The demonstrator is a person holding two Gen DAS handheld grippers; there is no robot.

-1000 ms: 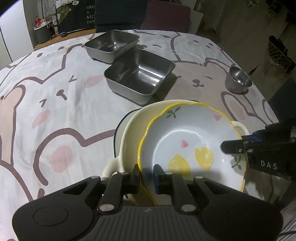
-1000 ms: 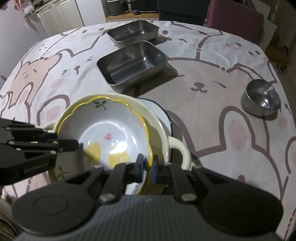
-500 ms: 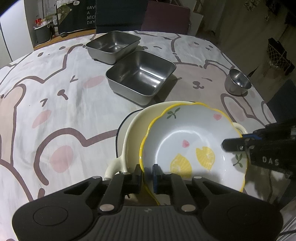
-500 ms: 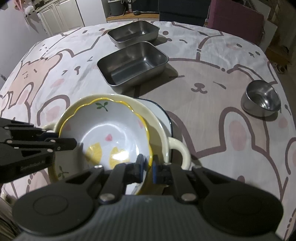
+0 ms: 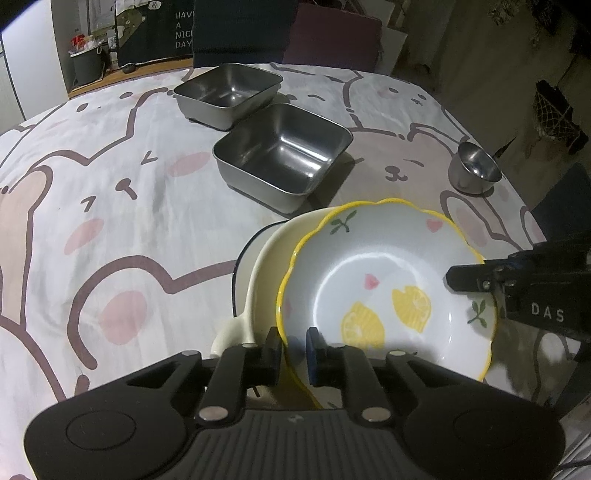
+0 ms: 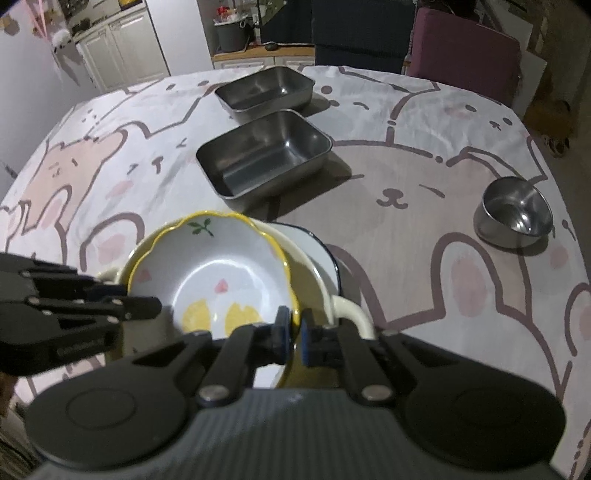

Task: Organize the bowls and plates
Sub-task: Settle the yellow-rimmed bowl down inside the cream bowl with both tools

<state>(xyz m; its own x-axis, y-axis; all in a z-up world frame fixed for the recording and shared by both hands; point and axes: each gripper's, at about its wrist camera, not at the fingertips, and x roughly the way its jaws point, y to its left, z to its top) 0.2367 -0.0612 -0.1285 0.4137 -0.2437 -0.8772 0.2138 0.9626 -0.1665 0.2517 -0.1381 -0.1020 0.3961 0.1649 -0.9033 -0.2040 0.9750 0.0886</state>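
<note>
Right tongs [image 6: 290, 334] clamped on rim of lemon-patterned bowl [image 6: 214, 280], held tilted above cream handled dish [image 6: 332, 295]. Left tongs [image 6: 144, 308] gripping opposite rim. Two steel trays [image 6: 264, 158] and small steel cup [image 6: 515, 210] farther across table [image 6: 424, 166].

A bear-print tablecloth [image 5: 122, 221] covers the table, with a maroon chair [image 6: 461, 55] and grey bin [image 6: 231, 35] beyond.

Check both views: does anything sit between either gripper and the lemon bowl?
Nothing visible does. The left gripper and right gripper each pinch the lemon bowl rim directly, on opposite sides.
</note>
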